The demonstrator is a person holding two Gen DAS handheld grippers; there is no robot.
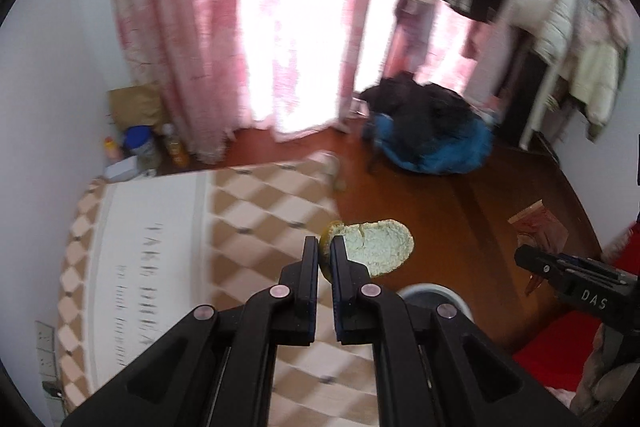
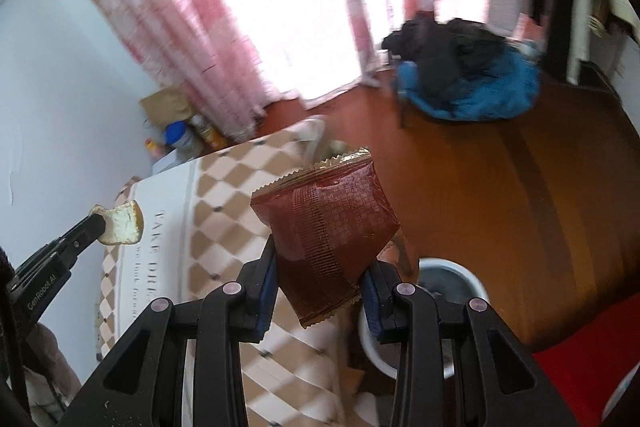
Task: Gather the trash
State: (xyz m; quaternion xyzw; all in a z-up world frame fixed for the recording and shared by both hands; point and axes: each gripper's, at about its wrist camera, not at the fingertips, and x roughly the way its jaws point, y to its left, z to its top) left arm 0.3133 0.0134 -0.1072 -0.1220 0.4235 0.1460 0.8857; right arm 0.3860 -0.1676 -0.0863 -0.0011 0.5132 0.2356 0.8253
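**Both grippers loaded above the bed's edge**

Right now each gripper carries one piece of trash. The left gripper (image 1: 325,247) has its jaws fully closed on the edge of a half-eaten piece of bread (image 1: 374,247), pale and crumbly inside with a yellowish crust; most of the bread sticks out to the right of the fingertips. In the right wrist view the same bread (image 2: 122,223) shows at the far left, pinched at the tip of the black fingers.

The right gripper (image 2: 320,263) clamps a reddish-brown snack wrapper (image 2: 326,223) with crimped gold edges; its jaws stand partly apart, pressed against the wrapper's two sides, and the wrapper juts upward and tilted between them.

Below both lies a bedspread (image 1: 256,211) of tan and white diamonds with a white printed panel. A white bin (image 2: 476,275) stands on the reddish wood floor (image 2: 520,187) just beside the bed, under the right gripper. Pink curtains (image 1: 192,27) and a blue chair heaped with dark clothes (image 1: 432,131) stand well beyond.
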